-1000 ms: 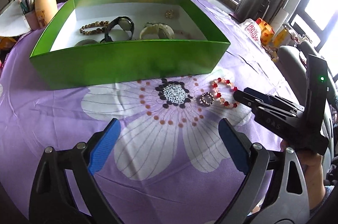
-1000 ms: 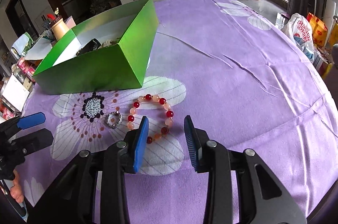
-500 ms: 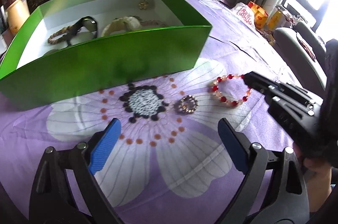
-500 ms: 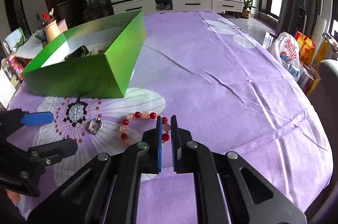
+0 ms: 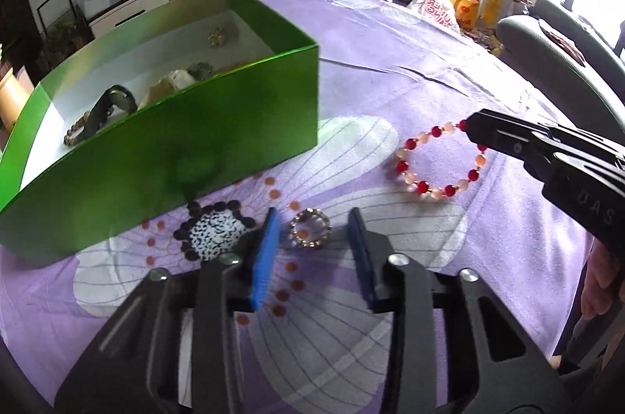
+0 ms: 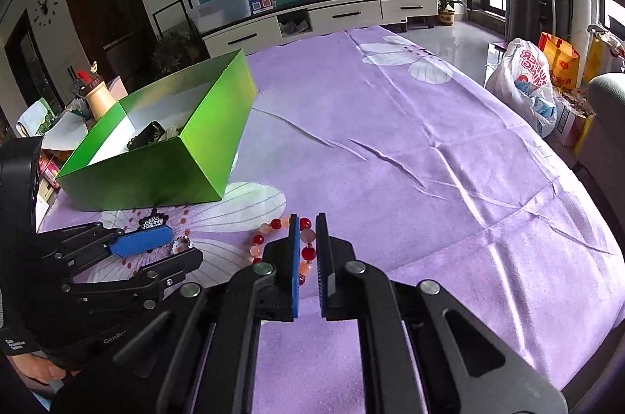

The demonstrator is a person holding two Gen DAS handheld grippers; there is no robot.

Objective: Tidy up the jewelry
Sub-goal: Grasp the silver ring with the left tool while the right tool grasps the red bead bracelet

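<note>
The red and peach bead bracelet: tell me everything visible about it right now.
The bead bracelet is a closed loop of glossy round beads, deep red ones alternating with pale peach ones, looking like glass or stone. It lies mostly flat on the purple flowered tablecloth, to the right of the green box and beyond the small sparkly ring. The right gripper is shut on its near edge, beads pinched between the blue fingers. Nothing else touches it.

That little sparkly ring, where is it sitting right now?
In the left wrist view the small beaded ring lies on the purple flowered tablecloth, between the closing blue pads of the left tool, in front of the green box and left of the red-and-pink bead bracelet.
</note>
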